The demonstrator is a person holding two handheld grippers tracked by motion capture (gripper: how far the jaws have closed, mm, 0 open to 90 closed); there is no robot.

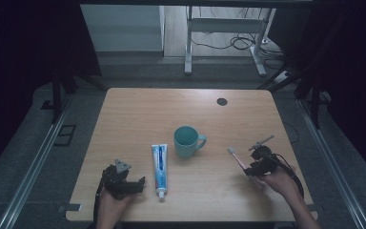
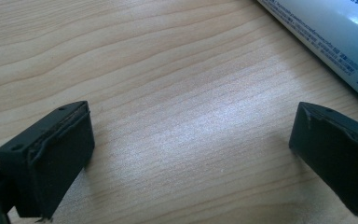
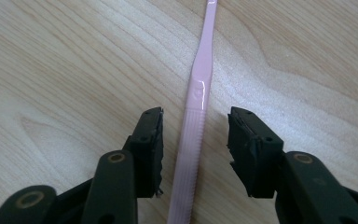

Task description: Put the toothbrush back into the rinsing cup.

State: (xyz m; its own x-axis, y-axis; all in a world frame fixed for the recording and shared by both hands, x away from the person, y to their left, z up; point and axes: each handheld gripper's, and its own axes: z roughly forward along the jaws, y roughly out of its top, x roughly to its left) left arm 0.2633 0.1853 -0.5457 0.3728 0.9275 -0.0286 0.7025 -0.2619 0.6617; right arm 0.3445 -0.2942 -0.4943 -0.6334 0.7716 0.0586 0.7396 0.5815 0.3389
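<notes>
Two black jaws of the right gripper (image 3: 195,123) stand apart on either side of a pink toothbrush (image 3: 196,112), not pressing it. It lies on the table (image 1: 138,109) at lower right in the high view. Light, stiff and slick, it is best gripped at the ribbed handle. The left gripper (image 2: 191,144) stands wide over bare wood, near the toothpaste tube (image 1: 159,169) and a green mug (image 1: 187,141).
</notes>
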